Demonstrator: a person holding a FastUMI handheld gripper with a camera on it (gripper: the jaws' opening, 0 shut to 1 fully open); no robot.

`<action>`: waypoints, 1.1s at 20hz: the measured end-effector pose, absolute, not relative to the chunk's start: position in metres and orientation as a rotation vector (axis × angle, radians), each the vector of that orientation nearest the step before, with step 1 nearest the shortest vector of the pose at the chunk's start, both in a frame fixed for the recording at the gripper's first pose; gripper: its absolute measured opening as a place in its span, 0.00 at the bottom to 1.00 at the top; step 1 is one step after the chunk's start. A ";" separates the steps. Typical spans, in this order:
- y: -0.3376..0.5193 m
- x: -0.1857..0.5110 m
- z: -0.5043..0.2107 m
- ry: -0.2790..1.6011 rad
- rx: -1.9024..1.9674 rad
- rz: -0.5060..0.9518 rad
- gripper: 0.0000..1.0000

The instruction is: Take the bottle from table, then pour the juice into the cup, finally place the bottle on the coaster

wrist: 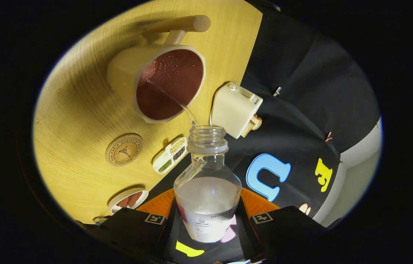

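Note:
My gripper (208, 223) is shut on a clear bottle (207, 183), one finger on each side of its lower body. The bottle is tilted, its open neck pointing at a cream cup (144, 69) with a wooden handle just beyond it. A thin clear stream runs from the bottle's mouth into the cup, whose inside looks dark red and wet with droplets. Pale liquid fills the bottle's lower half. A round cork coaster (124, 149) lies on the wooden table (74, 110) beside the cup, apart from it and ahead of the left finger.
A cream toaster (233, 108) with toast in it stands near the bottle's mouth, by the table's edge. A small divided white dish (170, 155) with seeds lies between coaster and bottle. A white plate (128, 200) with brown pieces sits near the left finger.

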State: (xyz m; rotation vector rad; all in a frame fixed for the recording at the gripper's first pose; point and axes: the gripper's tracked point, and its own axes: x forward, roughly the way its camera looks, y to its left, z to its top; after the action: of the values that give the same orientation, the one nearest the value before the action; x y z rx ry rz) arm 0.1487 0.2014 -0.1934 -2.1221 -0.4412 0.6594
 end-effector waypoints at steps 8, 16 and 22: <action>0.208 0.153 -0.191 -0.487 -2.182 0.679 0.70; 0.219 0.150 -0.194 -0.545 -2.207 0.715 0.70; 0.229 0.145 -0.193 -0.589 -2.199 0.731 0.70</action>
State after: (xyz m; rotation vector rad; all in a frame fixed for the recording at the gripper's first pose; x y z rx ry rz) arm 0.1453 0.2288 -0.1928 -2.1989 -0.5894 0.7306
